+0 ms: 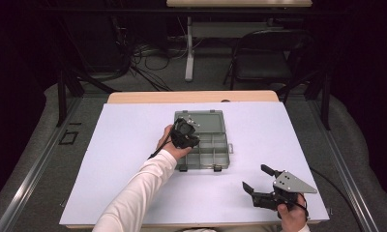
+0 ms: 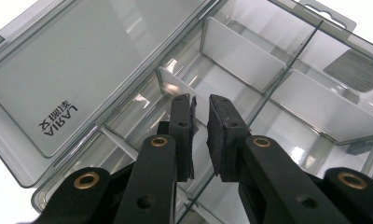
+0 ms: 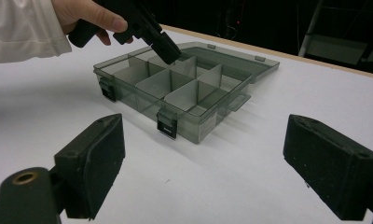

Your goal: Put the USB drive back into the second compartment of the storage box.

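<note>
Your left tongs [image 2: 201,135] are reaching down into the smoke-grey organizer box [image 1: 208,150] that is sitting near the centre of the bench [image 1: 133,159]. Their jaws are nearly pressed together around the top edge of a white divider [image 2: 175,88], though I cannot tell whether they are truly pinching it. The box's clear lid [image 2: 68,70] is lying open flat at the 12 o'clock side, with a printed logo on it. Other dividers are standing close around the tongs, crowding them on each side.

Your right tongs [image 1: 257,180] are hovering over bare bench at about 4 o'clock from the box, well apart from it, jaws spread wide and gripping nothing. Beyond the bench at 12 o'clock, a dark chair [image 1: 264,58] and loose cables [image 1: 148,60] are resting on the floor.
</note>
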Tool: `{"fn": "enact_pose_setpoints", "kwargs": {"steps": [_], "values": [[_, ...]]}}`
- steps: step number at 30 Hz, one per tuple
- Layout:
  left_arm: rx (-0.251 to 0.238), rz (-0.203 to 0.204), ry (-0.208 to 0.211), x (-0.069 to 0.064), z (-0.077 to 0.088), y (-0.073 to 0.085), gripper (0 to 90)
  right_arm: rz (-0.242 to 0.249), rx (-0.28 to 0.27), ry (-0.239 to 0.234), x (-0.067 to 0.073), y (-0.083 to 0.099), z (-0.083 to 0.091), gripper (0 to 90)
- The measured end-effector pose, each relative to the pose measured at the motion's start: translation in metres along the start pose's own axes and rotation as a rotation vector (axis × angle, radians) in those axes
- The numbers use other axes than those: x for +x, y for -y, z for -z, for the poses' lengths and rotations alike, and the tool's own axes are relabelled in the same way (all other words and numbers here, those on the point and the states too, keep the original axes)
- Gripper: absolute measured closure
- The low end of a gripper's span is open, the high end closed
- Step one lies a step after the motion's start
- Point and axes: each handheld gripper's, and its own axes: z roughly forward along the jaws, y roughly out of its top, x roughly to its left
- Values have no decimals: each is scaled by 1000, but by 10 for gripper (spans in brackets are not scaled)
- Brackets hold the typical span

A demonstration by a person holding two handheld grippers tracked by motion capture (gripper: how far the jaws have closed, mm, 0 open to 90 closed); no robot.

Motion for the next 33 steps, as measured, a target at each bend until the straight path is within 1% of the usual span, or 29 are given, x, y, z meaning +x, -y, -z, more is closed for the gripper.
{"fn": "enact_pose_setpoints", "kwargs": {"steps": [3, 5, 7, 9, 10, 11, 12, 13, 14, 15, 16, 18, 19, 20, 23, 24, 28, 30, 31, 33], "values": [[1, 2, -3, 0, 0, 0, 796, -1, -1, -1, 0, 0, 0, 124], [-2, 7, -13, 1, -1, 0, 757, -1, -2, -1, 0, 0, 0, 124], [1, 14, -1, 1, 0, 1, 738, -4, 0, -1, -1, 0, 0, 124], [-4, 27, 1, 2, 0, 1, 706, -5, 3, 0, -1, 0, 0, 127], [-4, 27, 1, 2, 0, 1, 689, -3, 5, 1, -1, 0, 0, 127], [-14, 42, -4, 4, 1, 2, 667, -3, 5, 0, -1, 0, 0, 127], [-19, 45, -21, 4, 1, 3, 652, -4, 4, 0, -1, 0, -1, 127], [-19, 45, -21, 4, 1, 3, 629, -4, 4, 0, -1, 0, -1, 127], [-21, 50, -40, 6, 1, 4, 605, -5, 4, 1, -1, 1, -1, 127], [-21, 50, -40, 6, 1, 4, 583, -5, 4, 1, -1, 1, -1, 127], [-25, 53, -57, 8, 2, 6, 558, -5, 5, 1, -1, 1, -1, 127], [-33, 57, -59, 9, 3, 7, 523, -5, 5, 1, -1, 1, -1, 127], [-43, 70, -69, 9, 4, 7, 500, -5, 5, 0, -1, 1, -1, 128], [-43, 71, -79, 10, 5, 7, 483, -3, 6, 1, -1, 1, -1, 128], [-51, 82, -80, 10, 8, 7, 434, -4, 7, 0, -1, 1, -1, 128], [-55, 83, -79, 10, 9, 7, 426, -5, 7, 0, -1, 1, -1, 128], [-64, 68, -86, 10, 13, 6, 409, -8, 8, 0, -2, 1, -2, 128], [-72, 54, -82, 10, 15, 7, 409, -9, 8, -1, -2, 2, -2, 128], [-69, 54, -77, 10, 16, 7, 409, -11, 8, 1, -3, 2, -2, 128], [-63, 58, -87, 9, 18, 7, 409, -12, 8, 1, -3, 2, -2, 128]]}}
